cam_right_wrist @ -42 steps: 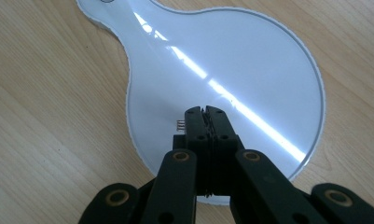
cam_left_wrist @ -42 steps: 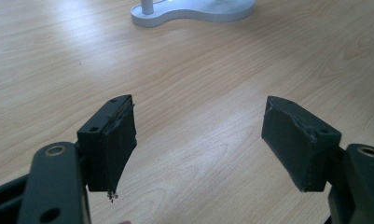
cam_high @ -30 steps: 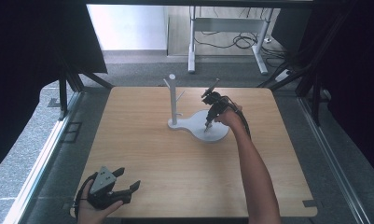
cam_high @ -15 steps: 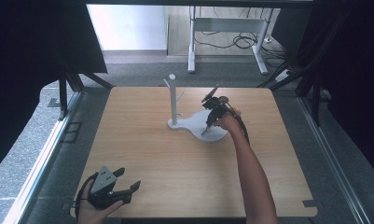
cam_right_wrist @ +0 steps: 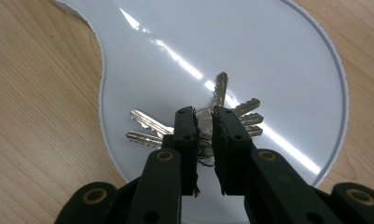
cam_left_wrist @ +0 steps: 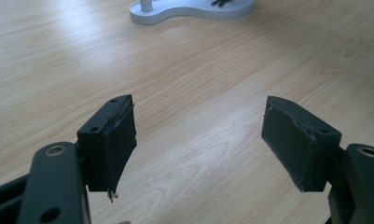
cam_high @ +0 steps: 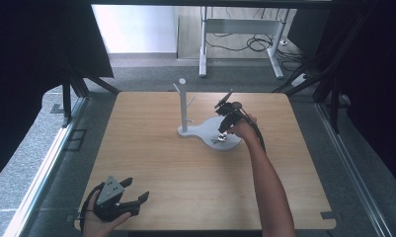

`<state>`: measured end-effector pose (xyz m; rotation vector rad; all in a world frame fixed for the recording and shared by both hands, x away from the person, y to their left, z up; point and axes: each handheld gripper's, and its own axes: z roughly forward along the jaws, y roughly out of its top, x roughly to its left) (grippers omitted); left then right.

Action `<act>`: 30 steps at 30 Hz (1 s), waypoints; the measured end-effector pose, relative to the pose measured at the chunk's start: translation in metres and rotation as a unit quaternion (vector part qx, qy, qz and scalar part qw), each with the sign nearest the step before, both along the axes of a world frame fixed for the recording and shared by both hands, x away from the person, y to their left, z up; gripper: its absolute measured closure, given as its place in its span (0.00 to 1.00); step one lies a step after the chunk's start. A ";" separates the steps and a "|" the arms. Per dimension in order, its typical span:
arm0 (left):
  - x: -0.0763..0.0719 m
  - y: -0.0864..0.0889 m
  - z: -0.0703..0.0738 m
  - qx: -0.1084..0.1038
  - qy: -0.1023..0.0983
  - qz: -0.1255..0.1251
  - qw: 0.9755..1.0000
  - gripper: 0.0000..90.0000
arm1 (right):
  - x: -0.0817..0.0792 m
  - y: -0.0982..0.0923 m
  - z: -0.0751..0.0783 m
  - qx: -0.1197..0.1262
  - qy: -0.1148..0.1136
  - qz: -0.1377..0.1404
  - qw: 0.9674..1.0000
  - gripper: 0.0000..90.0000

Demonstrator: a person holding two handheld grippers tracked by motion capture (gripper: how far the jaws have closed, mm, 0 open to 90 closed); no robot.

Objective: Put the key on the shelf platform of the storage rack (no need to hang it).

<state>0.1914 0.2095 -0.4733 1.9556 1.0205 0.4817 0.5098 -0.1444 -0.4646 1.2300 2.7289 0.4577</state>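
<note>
We see a light wooden table (cam_high: 185, 163) carrying a white plastic stand (cam_high: 205, 129) with a flat, rounded tray base and an upright white post with short pegs (cam_high: 183, 101) at its left end. On the wide right lobe of that base lies a bunch of silver metal keys (cam_right_wrist: 208, 123), fanned out flat on the glossy white surface.

The right claw (cam_right_wrist: 203, 126) is reached out over the tray, tilted down onto the keys. In the right gripper view we see its two black jaws drawn close together, with only a narrow gap between them, pinching the middle of the bunch where the keys join; the key blades spread out to either side and beyond the tips. The bunch rests on the tray.

The left claw (cam_left_wrist: 198, 135) is held low at the near left edge of the table, well apart from the stand. Its jaws stand wide, with bare wood between them and nothing in their hold.
</note>
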 end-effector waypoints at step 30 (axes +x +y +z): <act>-0.001 -0.004 0.001 0.005 -0.003 0.000 1.000 0.29 | -0.085 -0.037 0.031 0.086 -0.068 0.051 0.993 0.53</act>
